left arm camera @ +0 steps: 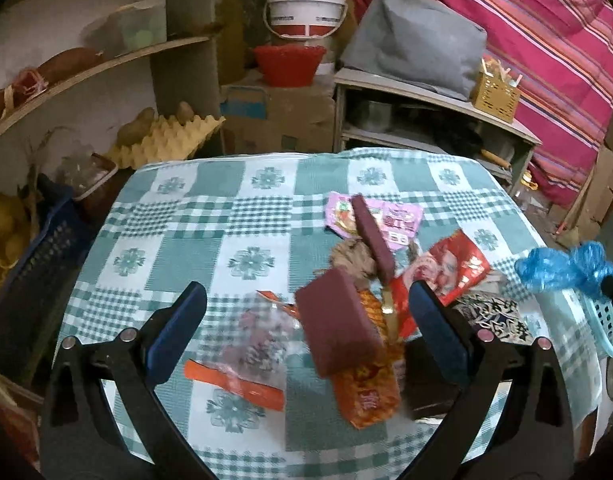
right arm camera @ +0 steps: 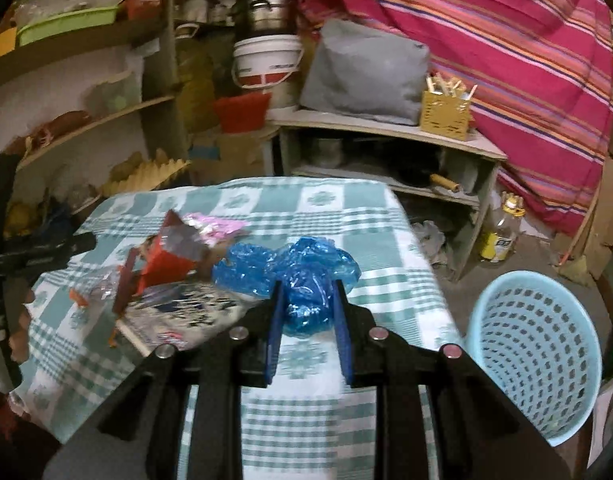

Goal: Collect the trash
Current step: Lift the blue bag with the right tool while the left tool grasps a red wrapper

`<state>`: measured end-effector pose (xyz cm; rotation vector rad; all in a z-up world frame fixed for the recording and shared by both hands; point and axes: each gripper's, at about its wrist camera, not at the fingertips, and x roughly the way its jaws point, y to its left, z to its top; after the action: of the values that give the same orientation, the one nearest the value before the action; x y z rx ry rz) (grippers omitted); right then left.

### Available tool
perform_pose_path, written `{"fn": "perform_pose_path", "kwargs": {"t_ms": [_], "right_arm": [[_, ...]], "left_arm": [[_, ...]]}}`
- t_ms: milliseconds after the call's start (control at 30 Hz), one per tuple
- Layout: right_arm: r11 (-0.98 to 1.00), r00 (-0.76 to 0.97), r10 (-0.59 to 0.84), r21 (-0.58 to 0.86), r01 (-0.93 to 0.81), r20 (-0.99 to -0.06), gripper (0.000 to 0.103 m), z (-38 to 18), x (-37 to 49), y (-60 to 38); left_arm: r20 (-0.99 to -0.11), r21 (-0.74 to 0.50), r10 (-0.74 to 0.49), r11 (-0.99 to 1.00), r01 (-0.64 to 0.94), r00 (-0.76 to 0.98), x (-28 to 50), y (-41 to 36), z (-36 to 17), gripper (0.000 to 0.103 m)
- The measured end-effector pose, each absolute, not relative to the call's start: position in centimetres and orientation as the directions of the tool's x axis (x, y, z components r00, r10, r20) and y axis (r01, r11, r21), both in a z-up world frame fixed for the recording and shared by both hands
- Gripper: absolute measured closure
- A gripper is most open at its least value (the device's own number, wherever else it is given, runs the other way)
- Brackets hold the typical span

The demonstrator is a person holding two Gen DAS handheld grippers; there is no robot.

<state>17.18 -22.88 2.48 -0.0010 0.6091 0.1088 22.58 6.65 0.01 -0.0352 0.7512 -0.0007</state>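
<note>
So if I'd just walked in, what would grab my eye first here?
Probably the crumpled blue plastic bag pinched in the right gripper over the green checked tablecloth, with the pale blue basket waiting on the floor to its right. Next, the heap of bright snack wrappers mid-table, with the left gripper wide open above them. Behind it all hangs a pink striped cloth.

Dim indoor light, soft and blurred pictures.
Strong fisheye bending with dark corners; the wrappers (left arm camera: 346, 320) and table edge (right arm camera: 426, 280) are smeared, and colours look dull.
</note>
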Motion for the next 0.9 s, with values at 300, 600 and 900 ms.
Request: {"fn": "perform_pose_path", "kwargs": {"t_ms": [300,600,900], "right_arm": [[0.997,0.810,0.075,0.060,-0.048,-0.582,0.079,0.4,17.6,-26.3],[0.996,0.802,0.085,0.077,-0.049,-0.592,0.079,-0.4,18.0,-27.2],[0.995,0.803,0.099,0.086,-0.059,-0.587,0.079,-0.5,17.9,-27.7]], "left_arm": [[-0.670,0.031,-0.079,0.991,0.133,0.738,22.5,1.0,-0.5,0.005],[-0.732,-0.030,-0.156,0.980,0.197,0.664,25.9,-1.4,-3.3,0.030],[-0.752,-0.088,-0.216,0.969,0.229,0.623,26.5,-2.0,-3.7,0.090]]}}
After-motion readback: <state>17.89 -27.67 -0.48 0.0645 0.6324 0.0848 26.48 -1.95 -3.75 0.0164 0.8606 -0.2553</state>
